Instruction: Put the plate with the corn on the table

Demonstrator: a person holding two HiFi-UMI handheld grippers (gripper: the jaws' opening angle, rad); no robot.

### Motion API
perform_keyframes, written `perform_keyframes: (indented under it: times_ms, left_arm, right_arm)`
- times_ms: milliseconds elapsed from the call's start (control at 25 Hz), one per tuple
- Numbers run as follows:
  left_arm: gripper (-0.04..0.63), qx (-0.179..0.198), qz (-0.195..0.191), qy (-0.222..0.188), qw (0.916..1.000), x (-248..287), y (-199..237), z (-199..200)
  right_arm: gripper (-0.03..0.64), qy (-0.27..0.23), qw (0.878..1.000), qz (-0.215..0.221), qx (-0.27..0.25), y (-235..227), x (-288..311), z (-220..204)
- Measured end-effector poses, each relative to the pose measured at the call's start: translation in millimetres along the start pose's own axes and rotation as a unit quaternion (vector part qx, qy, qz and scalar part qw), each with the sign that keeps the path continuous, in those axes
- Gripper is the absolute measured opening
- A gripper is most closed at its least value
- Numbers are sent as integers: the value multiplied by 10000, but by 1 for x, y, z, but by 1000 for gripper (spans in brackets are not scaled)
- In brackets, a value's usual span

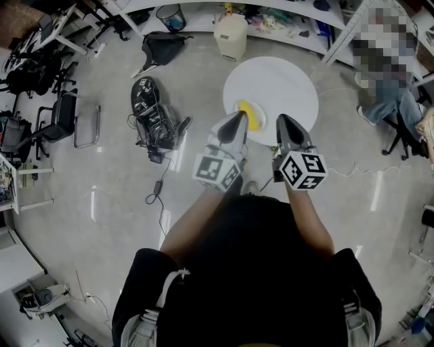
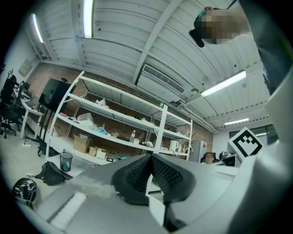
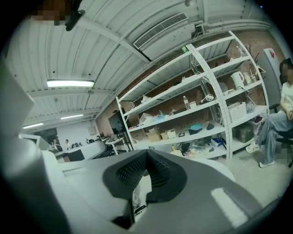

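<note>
Both grippers are held out side by side in front of the person, and both are closed with nothing in them. The left gripper (image 1: pixel 238 120) has its black pads (image 2: pixel 137 173) pressed together, with only the room beyond them in the left gripper view. The right gripper (image 1: pixel 283 125) is the same, its pads (image 3: pixel 132 171) meeting tip to tip.

In the head view a round white table (image 1: pixel 285 81) stands just ahead of the two tips. A yellow plate (image 1: pixel 252 115) lies on it close to the near edge. The left gripper's tip overlaps the plate's left side there, and contact cannot be judged. The corn is too small to tell apart from the plate's yellow.

A glossy grey floor (image 1: pixel 102 203) spreads round the table. On it are a black bag (image 1: pixel 161 47), black gear with trailing cables (image 1: pixel 147 101) and a white bin (image 1: pixel 230 37). A black waste basket (image 1: pixel 171 16) stands near the top edge, and a chair (image 1: pixel 68 116) at the left. A person sits at the right (image 1: pixel 392 98).

Both gripper views look up at white metal shelves (image 2: pixel 114 119) loaded with boxes and bottles against a brick wall. Above is a ribbed white ceiling (image 2: pixel 137 41) with strip lights (image 3: pixel 70 83).
</note>
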State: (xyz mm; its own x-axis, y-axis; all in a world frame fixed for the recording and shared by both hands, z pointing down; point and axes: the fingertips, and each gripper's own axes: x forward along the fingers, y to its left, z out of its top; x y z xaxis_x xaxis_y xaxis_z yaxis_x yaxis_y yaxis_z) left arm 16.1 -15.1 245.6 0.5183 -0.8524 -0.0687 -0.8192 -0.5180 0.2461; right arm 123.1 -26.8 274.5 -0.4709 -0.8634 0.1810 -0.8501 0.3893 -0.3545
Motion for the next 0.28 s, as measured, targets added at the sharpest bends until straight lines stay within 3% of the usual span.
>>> perform_keyframes:
  times_ms: [280]
  left_arm:
    - [6, 62, 11, -39, 10000, 0, 1, 5]
  right_arm:
    - [8, -86, 9998, 166, -37, 7, 2, 5]
